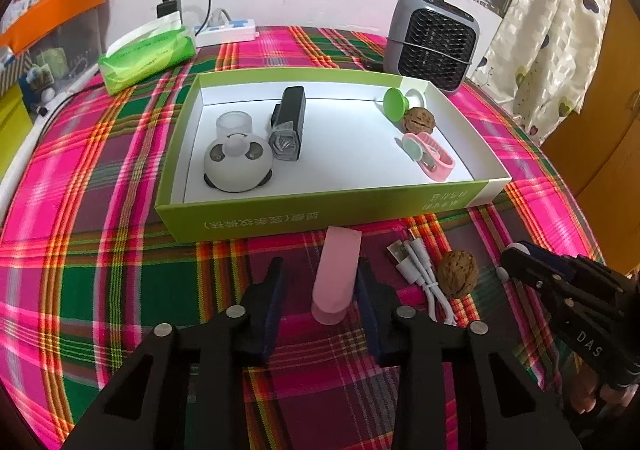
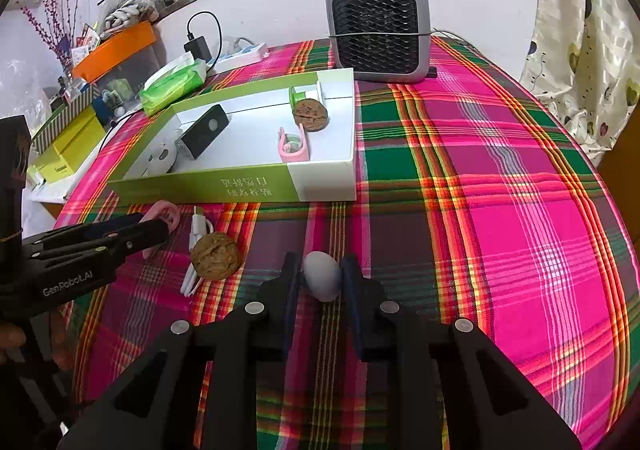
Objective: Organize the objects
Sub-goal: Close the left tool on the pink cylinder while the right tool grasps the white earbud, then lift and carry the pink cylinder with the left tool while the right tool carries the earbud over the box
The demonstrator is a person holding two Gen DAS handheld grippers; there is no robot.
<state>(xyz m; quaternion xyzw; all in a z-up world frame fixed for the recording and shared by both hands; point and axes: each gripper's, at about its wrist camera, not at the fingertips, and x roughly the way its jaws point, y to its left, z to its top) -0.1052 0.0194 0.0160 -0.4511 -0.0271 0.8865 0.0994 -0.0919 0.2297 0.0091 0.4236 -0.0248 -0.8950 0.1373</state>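
Note:
My left gripper [image 1: 320,274] is open around a pink clip-shaped object [image 1: 336,276] lying on the plaid cloth in front of the green-sided box [image 1: 320,216]; its right finger touches the object, the left finger stands apart. My right gripper [image 2: 321,274] has both fingers against a pale blue-white egg-shaped object [image 2: 322,276] on the cloth. A walnut [image 1: 457,273] and a white USB cable [image 1: 416,266] lie between the grippers. The box holds a panda-shaped item [image 1: 238,162], a black device [image 1: 288,124], a green cup-like piece [image 1: 395,104], another walnut [image 1: 418,120] and a pink clip [image 1: 430,156].
A grey fan heater [image 1: 434,46] stands behind the box at the right. A green tissue pack [image 1: 148,56], a power strip [image 1: 228,30] and a charger [image 1: 169,8] sit at the back left. A curtain [image 1: 560,30] hangs at the right. Shelves with boxes stand at the left.

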